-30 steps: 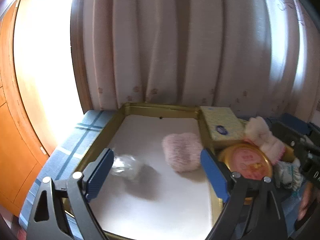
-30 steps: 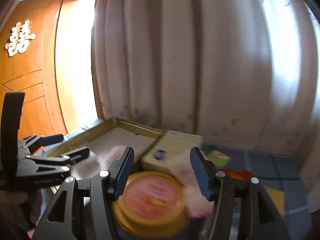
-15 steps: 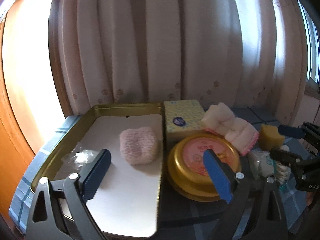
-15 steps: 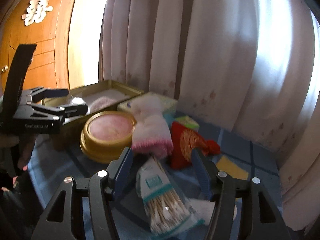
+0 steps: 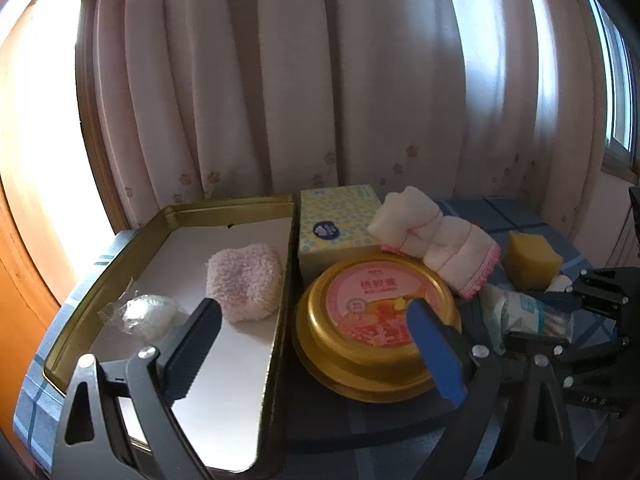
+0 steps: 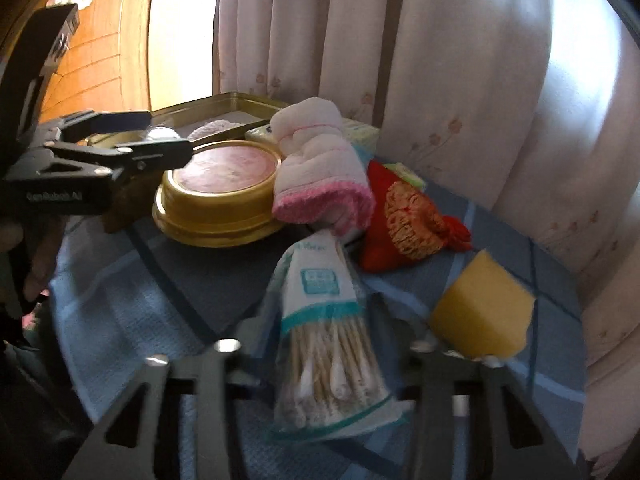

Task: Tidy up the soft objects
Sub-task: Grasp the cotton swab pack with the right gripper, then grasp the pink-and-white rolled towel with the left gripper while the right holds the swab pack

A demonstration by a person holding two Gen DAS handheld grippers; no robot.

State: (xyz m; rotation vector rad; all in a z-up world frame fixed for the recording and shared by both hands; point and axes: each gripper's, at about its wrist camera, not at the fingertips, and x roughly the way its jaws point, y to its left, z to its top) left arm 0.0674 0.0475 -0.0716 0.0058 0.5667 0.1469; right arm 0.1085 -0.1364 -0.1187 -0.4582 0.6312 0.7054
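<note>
While our right gripper point(image 6: 320, 344) tilts down over the blue checked cloth point(image 6: 132, 296), its jaws are closing around a clear bag of cotton swabs point(image 6: 328, 344) lying flat there; whether the pads already press it we cannot tell. Beside the bag sits a yellow sponge point(image 6: 484, 308). Our left gripper point(image 5: 312, 344) hangs wide apart and empty above the gold tray point(image 5: 224, 208) and round tin point(image 5: 376, 320).

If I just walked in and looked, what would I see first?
Probably the shiny round gold tin with a pink lid, in the middle of the blue checked cloth. Left of it is a gold tray with a fluffy pink cloth inside. Close up, the right gripper is closing around a bag of cotton swabs, beside a yellow sponge.
</note>
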